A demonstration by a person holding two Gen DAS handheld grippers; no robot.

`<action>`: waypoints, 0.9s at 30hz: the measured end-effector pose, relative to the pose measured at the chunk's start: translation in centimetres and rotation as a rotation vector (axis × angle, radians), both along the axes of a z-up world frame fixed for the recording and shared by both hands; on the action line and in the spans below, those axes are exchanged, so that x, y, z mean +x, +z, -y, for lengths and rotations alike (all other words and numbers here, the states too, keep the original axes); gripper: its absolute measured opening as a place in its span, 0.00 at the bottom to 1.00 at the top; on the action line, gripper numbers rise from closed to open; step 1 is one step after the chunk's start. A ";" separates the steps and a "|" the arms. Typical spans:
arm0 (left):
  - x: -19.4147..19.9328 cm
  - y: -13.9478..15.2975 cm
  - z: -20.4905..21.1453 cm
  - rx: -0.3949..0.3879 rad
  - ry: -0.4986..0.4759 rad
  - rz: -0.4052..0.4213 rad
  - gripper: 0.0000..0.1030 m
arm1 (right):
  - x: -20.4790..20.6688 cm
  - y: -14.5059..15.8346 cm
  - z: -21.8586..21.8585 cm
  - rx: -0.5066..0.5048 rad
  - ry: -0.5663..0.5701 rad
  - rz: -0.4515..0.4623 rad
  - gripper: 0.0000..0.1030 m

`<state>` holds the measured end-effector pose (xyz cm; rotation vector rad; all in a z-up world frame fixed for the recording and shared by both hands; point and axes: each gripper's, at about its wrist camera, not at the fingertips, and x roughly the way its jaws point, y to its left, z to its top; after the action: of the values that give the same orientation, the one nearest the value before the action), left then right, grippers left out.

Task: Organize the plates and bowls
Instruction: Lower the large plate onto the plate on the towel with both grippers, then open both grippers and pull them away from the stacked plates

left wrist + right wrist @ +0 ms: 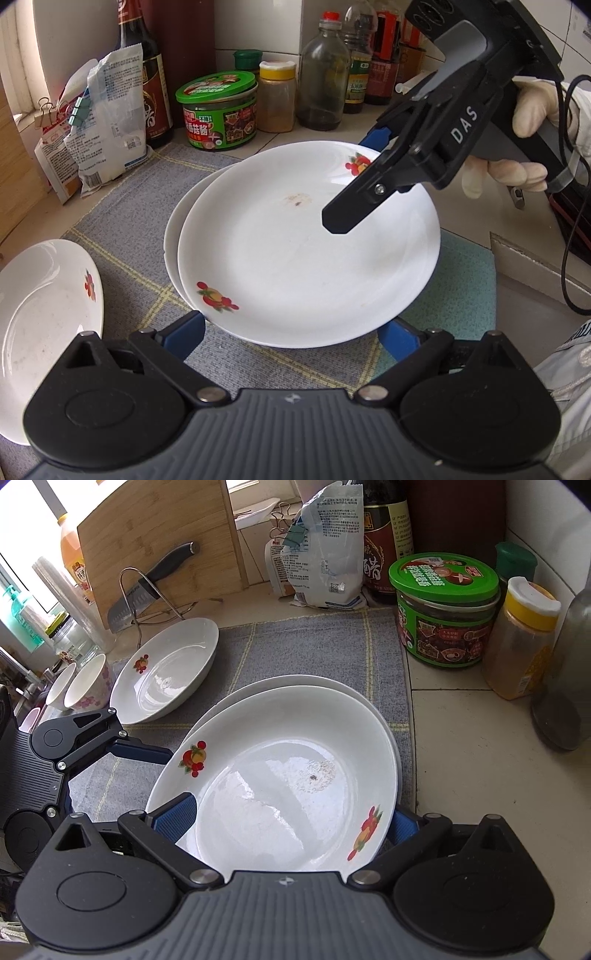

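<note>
White ceramic top plate (280, 775) rests skewed on lower plate (295, 682), mid-mat (325, 642), centre of bench.
Right gripper (291, 823): spread wide, plate rim between fingers; grip unconfirmed.
Left gripper (291, 336): wide, empty.
Risk: glazed rim slips, plates chip; third plate (162, 668) near.

A pale tiled counter (461, 746) carries a grey checked mat (314, 650). On the mat lie two stacked plates (280, 775) and a third plate (166, 675). Jars (443, 609) and bottles (325, 74) crowd the counter's back corner.
</note>
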<state>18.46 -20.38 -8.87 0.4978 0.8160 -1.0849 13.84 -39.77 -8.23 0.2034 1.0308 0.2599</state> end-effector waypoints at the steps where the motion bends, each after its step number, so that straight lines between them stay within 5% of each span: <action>1: 0.0 0.0 0.0 0.000 0.001 0.001 0.96 | 0.0 0.0 -0.1 -0.009 0.001 -0.002 1.00; 23: -1.1 0.6 0.0 -0.019 0.046 0.016 0.96 | -0.8 0.3 -1.5 -0.162 0.028 -0.040 1.00; 27: -1.6 1.4 -0.4 -0.056 0.089 0.038 0.96 | -1.7 0.9 -2.0 -0.201 0.057 0.008 1.00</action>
<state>16.90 -19.96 -7.42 0.4298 0.7653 -1.0110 12.12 -37.78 -7.36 -0.0089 1.0483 0.2069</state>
